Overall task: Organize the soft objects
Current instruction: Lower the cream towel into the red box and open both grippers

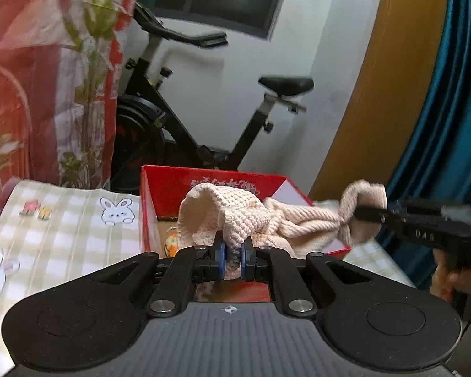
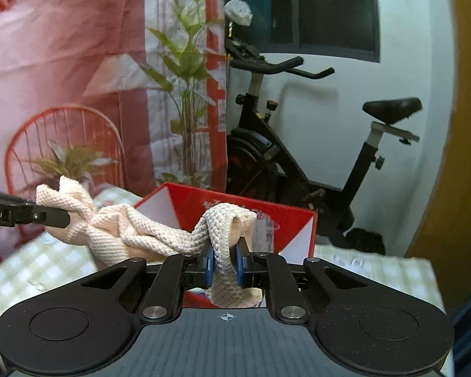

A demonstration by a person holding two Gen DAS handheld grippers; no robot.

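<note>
In the left wrist view, the left gripper (image 1: pixel 233 256) is pinching the cream knit cloth (image 1: pixel 235 216) at centre frame, above the red box (image 1: pixel 210 182); that narrow bite could be slipping. In the right wrist view, the right gripper (image 2: pixel 224 265) is clamping the cloth's other end at lower centre, so uneven pulling could be tearing one end free.

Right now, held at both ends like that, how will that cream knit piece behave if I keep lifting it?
The knit cloth is probably floppy: it sags and twists between the left tongs and right tongs. It likely grips well, given its coarse ribbing. Its loose middle may drag on the red box.
</note>
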